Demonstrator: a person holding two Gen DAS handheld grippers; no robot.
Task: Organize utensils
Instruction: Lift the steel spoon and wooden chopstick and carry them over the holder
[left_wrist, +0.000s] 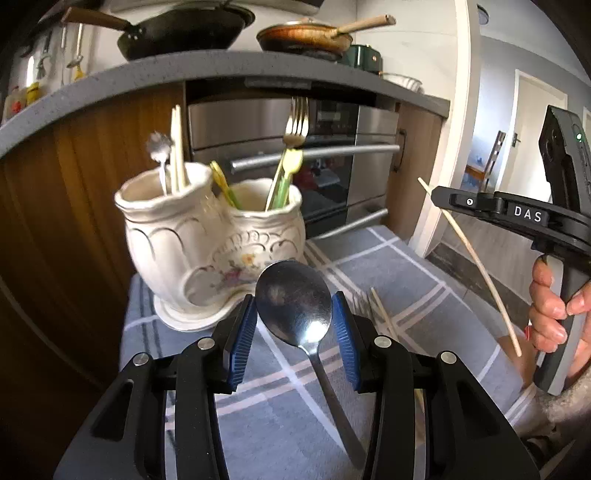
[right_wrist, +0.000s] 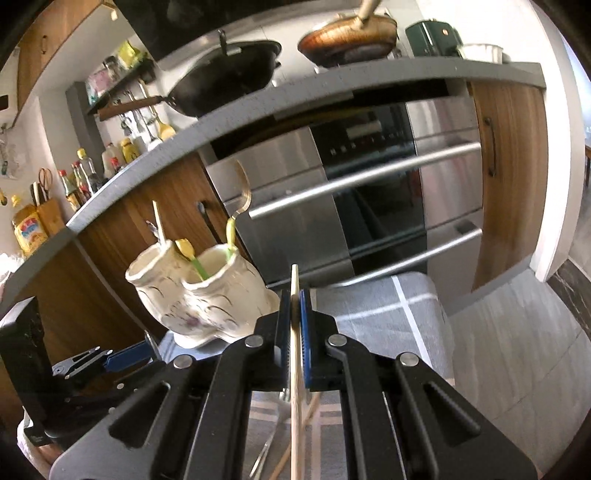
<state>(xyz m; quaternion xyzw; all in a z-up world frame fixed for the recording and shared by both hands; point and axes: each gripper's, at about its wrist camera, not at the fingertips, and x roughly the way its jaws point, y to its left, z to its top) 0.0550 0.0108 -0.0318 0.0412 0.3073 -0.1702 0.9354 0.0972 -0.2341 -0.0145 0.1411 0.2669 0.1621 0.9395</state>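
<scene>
While tongs grip: one spoon (left_wrist: 293, 299), one chopstick (right_wrist: 294, 332).

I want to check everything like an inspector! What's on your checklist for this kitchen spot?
Surface: grey checked cloth.
Job's things: spoon, chopstick, double ceramic holder with fork and other utensils; a chopstick and a fork left on the cloth.
Clutter: nothing seen.
Grippers: left gripper around spoon; right gripper shut on chopstick.
Cables: nothing seen.
Surroundings: oven, counter pans.
</scene>
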